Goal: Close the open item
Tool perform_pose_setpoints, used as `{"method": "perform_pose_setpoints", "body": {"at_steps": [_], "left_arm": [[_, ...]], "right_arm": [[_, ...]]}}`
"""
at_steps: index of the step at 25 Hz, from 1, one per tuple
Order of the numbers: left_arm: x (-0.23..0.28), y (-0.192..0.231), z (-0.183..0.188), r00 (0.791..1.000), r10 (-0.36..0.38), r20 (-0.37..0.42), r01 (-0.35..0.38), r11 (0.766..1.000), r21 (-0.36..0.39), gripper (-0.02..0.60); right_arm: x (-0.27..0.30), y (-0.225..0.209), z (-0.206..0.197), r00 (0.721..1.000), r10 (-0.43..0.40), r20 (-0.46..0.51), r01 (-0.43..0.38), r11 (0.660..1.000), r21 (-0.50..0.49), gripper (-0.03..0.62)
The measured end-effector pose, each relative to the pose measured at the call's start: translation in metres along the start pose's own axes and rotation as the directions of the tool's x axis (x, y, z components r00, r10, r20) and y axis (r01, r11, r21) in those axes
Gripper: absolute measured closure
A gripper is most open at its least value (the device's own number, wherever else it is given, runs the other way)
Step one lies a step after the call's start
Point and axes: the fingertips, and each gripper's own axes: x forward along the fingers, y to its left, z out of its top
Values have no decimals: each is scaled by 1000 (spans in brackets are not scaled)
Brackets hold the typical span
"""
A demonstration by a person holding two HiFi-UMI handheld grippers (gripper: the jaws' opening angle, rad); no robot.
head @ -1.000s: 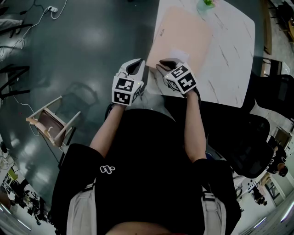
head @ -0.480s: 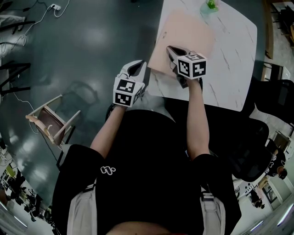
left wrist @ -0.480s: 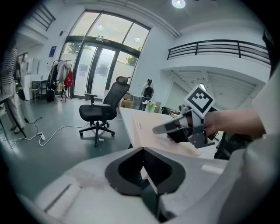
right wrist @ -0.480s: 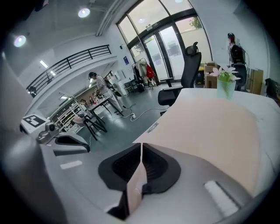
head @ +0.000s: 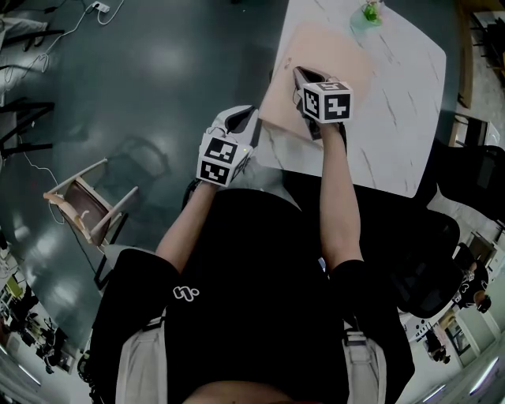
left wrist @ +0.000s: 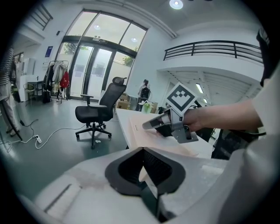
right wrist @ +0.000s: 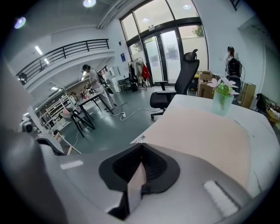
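Note:
A flat peach-coloured item [head: 341, 52] lies on the white marble table [head: 394, 102]; it also shows in the right gripper view [right wrist: 205, 131]. My right gripper [head: 298, 73] hovers over its near left part. Its jaws have just been closing and now meet, shut [right wrist: 141, 146], with nothing visible between them. My left gripper [head: 238, 118] hangs just off the table's left edge, shut [left wrist: 142, 151] and empty. From there the right gripper [left wrist: 147, 125] is seen just above the peach surface [left wrist: 151, 136].
A glass vase with a green plant [head: 368, 12] stands at the table's far edge. A tipped wooden chair [head: 87, 209] lies on the dark floor to the left. Black office chairs [head: 473, 173] stand beside the table's right side.
The right gripper has moved away from me across the peach item and rolled. A small white piece beside it in the earliest frame is out of sight. The left gripper has stayed put.

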Motion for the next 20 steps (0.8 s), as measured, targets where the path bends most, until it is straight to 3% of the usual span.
{"method": "perform_pose_setpoints", "body": {"at_steps": [20], "left_arm": [[4,-3,6,1000,-23,0,23,1000,20,592]], "right_arm": [[17,1,-7,975,-136,-174,93,967,-236,603]]}}
